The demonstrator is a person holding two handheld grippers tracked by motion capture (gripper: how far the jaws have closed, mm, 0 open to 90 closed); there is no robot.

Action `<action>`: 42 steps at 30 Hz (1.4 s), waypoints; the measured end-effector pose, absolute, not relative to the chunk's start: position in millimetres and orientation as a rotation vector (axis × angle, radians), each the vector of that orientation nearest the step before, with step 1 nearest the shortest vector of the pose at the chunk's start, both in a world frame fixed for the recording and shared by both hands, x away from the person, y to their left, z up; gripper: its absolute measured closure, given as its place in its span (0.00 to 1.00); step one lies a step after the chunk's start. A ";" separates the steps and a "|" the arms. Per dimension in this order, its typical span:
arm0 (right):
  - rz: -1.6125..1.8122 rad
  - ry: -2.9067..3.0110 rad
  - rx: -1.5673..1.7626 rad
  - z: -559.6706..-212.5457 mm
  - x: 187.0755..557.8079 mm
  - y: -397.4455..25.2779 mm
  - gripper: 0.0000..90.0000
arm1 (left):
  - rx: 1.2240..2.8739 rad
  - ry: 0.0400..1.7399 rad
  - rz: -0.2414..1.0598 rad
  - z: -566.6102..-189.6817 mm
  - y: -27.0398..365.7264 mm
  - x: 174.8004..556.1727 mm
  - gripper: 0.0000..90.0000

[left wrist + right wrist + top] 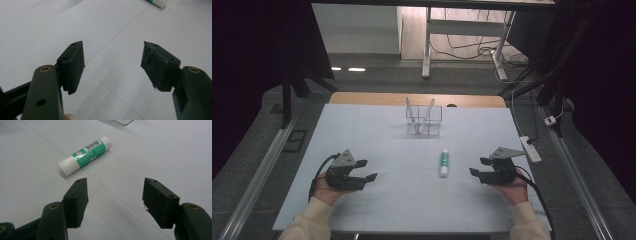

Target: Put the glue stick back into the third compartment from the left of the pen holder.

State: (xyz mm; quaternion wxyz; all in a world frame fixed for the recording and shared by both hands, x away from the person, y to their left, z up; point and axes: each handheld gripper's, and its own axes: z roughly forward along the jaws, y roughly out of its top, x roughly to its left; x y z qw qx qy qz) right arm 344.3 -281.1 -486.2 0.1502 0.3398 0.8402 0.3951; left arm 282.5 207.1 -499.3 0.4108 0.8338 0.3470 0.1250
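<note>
While the glue stick (444,163) lies flat on the pale table (377,200), right of centre and pointing toward the far side, nothing has yet gripped it, so the whole pick-up appears to remain ahead. In the right gripper view the glue stick (84,155) sits just beyond the tips, apart from them. The right gripper (478,167) rests near it with jaws spread wide and empty; the left gripper (365,170) lies well apart on the other side, its jaws likewise wide and empty. A clear holder (424,121) with two pens leaning in it stands farther back, near the far edge. Bare surface surrounds the stick on all sides, giving free approach; the table's right edge is close behind the right hand.
</note>
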 end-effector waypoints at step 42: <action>0.837 2.529 1.088 -485.4 378.1 -175.6 0.36 | 2.117 0.884 0.308 -504.2 208.6 284.1 0.38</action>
